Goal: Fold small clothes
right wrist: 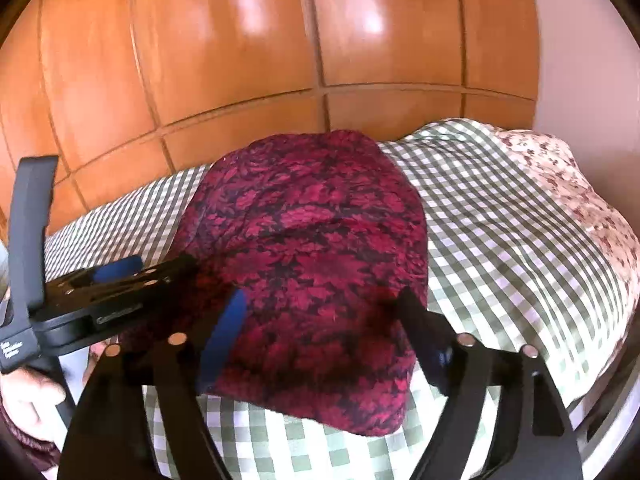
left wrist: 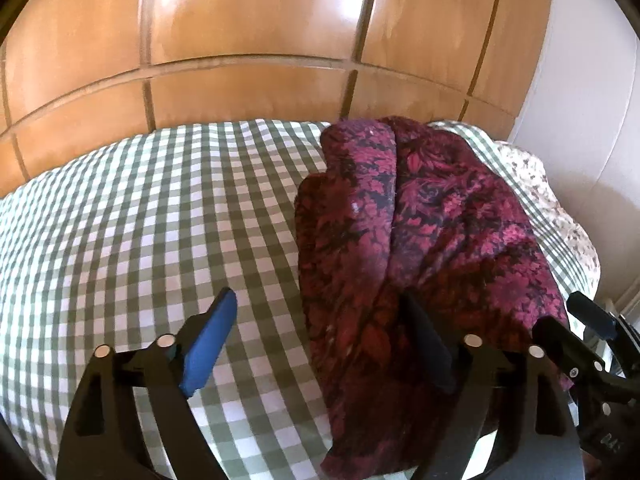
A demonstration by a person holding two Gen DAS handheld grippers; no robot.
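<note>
A folded dark-red and pink floral garment point(left wrist: 404, 240) lies lengthwise on the green-and-white checked bedcover point(left wrist: 140, 220). My left gripper point(left wrist: 316, 296) hovers at the garment's near left edge, jaws wide apart: the blue pad point(left wrist: 208, 344) is over bare cover, the other finger over the cloth. In the right wrist view the garment point(right wrist: 320, 220) is a rounded bundle. My right gripper point(right wrist: 323, 294) stands open astride its near end, the pads not pinching it. The left gripper point(right wrist: 120, 276) shows at the left, and the right gripper point(left wrist: 576, 320) at the right edge.
Glossy wooden wardrobe doors point(left wrist: 260, 40) rise just behind the bed. A floral pillow point(right wrist: 580, 200) lies at the bed's right end, beside a white wall point(left wrist: 592, 100). A person's hand point(right wrist: 28, 396) holds the left gripper's handle. Open cover lies left of the garment.
</note>
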